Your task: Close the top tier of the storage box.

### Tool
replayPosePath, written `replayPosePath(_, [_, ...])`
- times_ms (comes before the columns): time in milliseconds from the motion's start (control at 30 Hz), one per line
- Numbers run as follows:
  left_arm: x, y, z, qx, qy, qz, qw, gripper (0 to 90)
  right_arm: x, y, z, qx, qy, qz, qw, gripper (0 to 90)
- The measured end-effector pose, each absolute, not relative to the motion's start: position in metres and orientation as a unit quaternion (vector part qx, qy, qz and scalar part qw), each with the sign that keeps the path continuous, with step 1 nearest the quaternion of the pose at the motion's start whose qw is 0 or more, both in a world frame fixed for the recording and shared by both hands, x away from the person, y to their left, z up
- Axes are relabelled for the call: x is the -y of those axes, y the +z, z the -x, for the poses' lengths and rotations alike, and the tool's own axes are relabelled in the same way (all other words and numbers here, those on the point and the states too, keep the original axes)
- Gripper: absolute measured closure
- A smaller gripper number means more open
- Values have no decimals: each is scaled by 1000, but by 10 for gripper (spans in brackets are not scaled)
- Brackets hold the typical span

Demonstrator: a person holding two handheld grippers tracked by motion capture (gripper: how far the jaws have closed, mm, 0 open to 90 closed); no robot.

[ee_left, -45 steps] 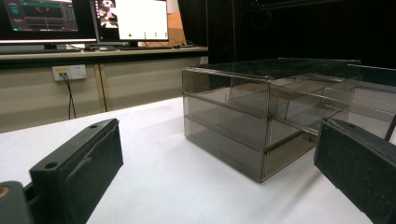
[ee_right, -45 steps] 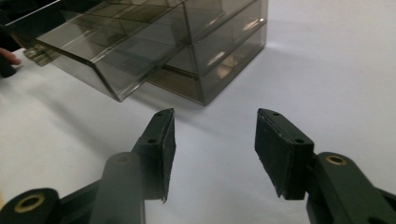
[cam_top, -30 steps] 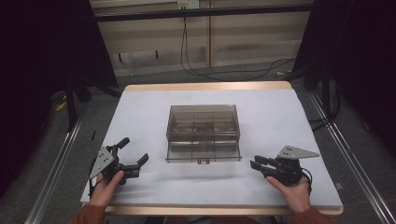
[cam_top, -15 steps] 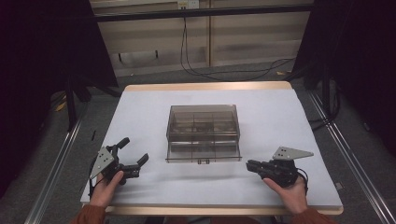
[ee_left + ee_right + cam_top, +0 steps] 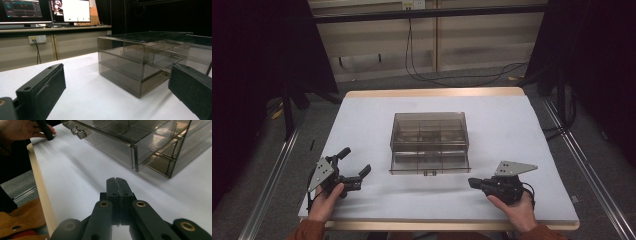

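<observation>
I see the smoky clear drawer box mid-bench, its lower drawer pulled slightly out toward me. My right gripper rests low on the white bench near the box's front right corner, jaws pressed together; my left gripper sits well to the left, jaws spread wide. I judge the drawer's small latch is the target: I'd approach level and square so the light box doesn't slide. The right gripper view shows that latch clearly, barely visible from above; the left gripper view shows monitors behind.
</observation>
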State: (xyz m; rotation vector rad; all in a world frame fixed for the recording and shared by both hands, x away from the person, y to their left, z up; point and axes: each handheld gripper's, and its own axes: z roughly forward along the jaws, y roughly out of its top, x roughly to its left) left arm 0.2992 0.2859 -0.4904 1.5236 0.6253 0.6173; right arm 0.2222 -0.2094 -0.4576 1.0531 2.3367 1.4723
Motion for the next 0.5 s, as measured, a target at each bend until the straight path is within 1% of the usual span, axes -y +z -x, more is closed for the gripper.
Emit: replayPosePath(500, [-286, -490, -300, -272, 273, -669, 636, 11, 193, -451, -220, -788, 508, -337, 83, 900])
